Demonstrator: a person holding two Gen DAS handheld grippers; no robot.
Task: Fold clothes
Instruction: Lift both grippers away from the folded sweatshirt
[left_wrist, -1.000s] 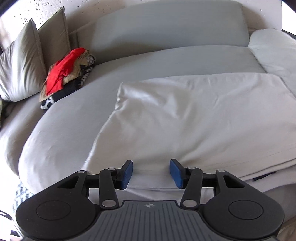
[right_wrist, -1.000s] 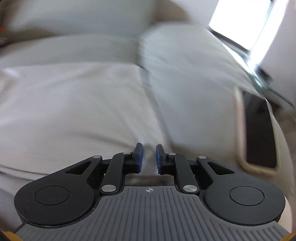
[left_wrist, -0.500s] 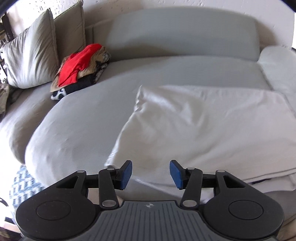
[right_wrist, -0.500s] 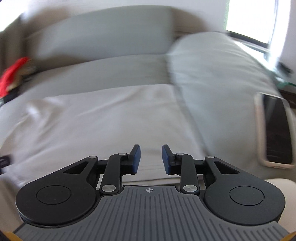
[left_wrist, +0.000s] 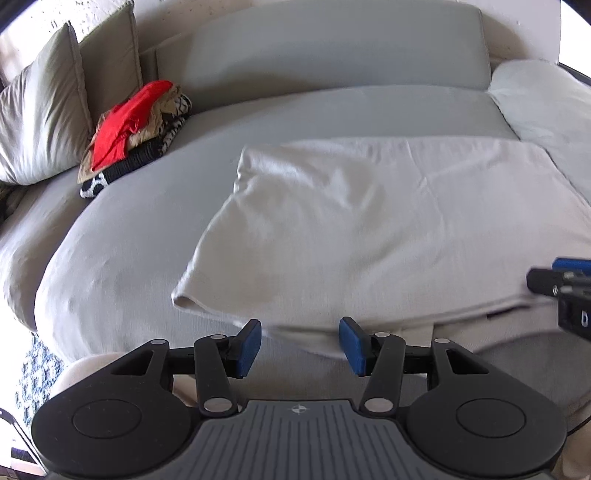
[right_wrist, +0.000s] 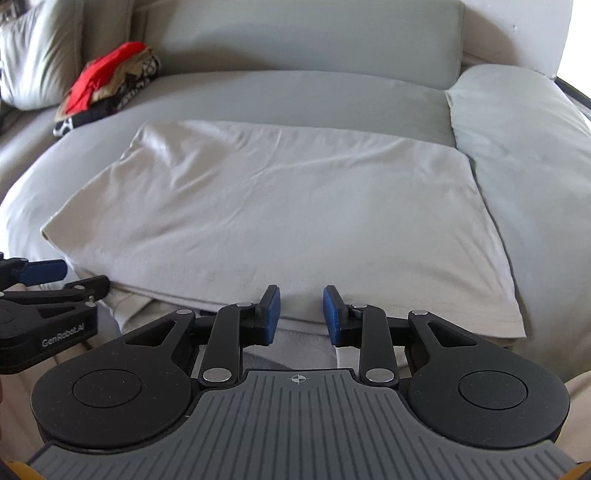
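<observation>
Both the left gripper (left_wrist: 300, 345) and right gripper (right_wrist: 301, 314) tilt down over the white garment (right_wrist: 280, 206), jaws open, empty.

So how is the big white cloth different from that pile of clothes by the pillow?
The white cloth lies spread flat in the middle of the sofa; the pile of clothes is bunched in a heap at the far left, beside the pillow. The white cloth is one plain pale colour; the pile of clothes mixes red, tan and black-and-white. The white cloth covers far more room. Both rest on the sofa seat, untouched.
</observation>
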